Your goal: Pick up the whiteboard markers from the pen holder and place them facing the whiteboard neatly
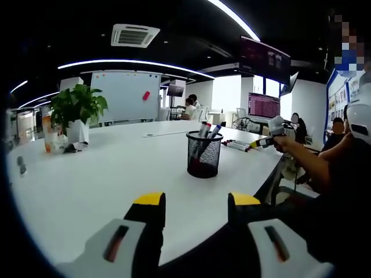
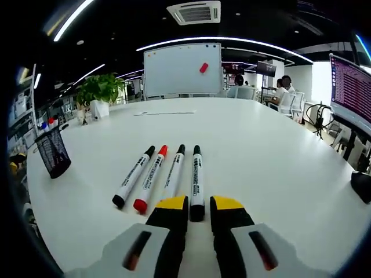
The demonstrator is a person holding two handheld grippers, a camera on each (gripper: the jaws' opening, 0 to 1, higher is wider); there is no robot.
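A black mesh pen holder (image 1: 204,154) stands on the white table (image 1: 104,174) with several markers (image 1: 207,128) sticking out; it also stands at the left (image 2: 53,153). My left gripper (image 1: 197,200) is open and empty, short of the holder. In the right gripper view, several markers (image 2: 152,174) lie side by side with their caps toward the whiteboard (image 2: 182,69). The rightmost marker (image 2: 196,179) has its near end between the jaws of my right gripper (image 2: 199,204), which stand slightly wider than it. In the left gripper view, the right gripper (image 1: 272,136) hovers over that row.
A potted plant (image 1: 75,107) and small items sit at the table's far left, and the plant appears again (image 2: 99,90). The whiteboard (image 1: 124,95) stands beyond the table. People sit at desks behind. A screen (image 2: 351,87) hangs at the right.
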